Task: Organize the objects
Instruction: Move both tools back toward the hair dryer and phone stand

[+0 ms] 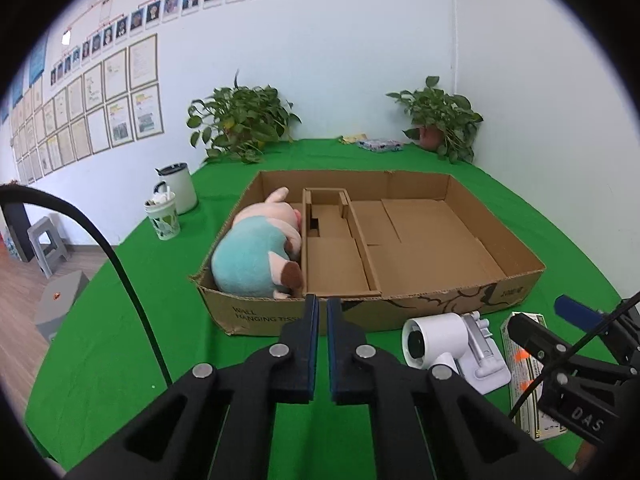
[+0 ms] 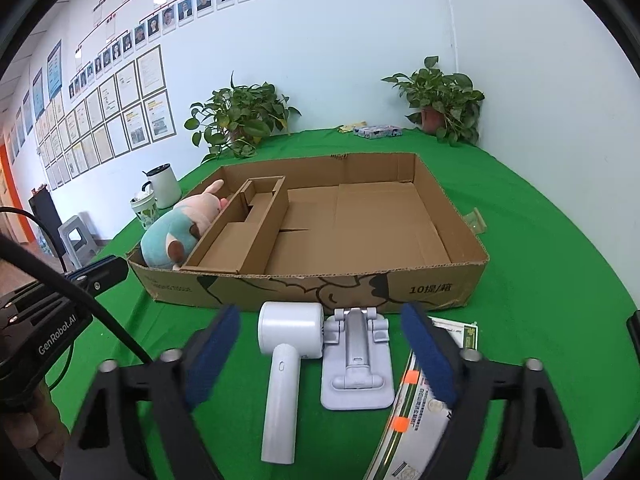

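Observation:
A shallow cardboard box [image 1: 256, 316] [image 2: 432, 284] stands on the green cloth, split by a cardboard insert. A plush pig [image 1: 256, 256] [image 2: 176, 232] in pink and teal lies in its left compartment. In front of the box lie a white handheld device [image 2: 286, 344] [image 1: 436, 336], a white folding stand [image 2: 356, 364] [image 1: 484, 352] and a flat printed carton [image 2: 416, 428] [image 1: 524, 376]. My left gripper [image 1: 322, 304] is shut and empty, just short of the box's front wall. My right gripper [image 2: 320, 316] is open above the device and stand, touching neither; its right finger covers part of the carton.
A white lidded mug [image 1: 178, 188] and a patterned cup [image 1: 162, 220] stand left of the box. Two potted plants [image 1: 240, 120] [image 1: 440, 120] and a tissue pack [image 1: 378, 145] sit at the back. A small clear holder [image 2: 476, 220] lies right of the box. Grey stools stand on the floor at left.

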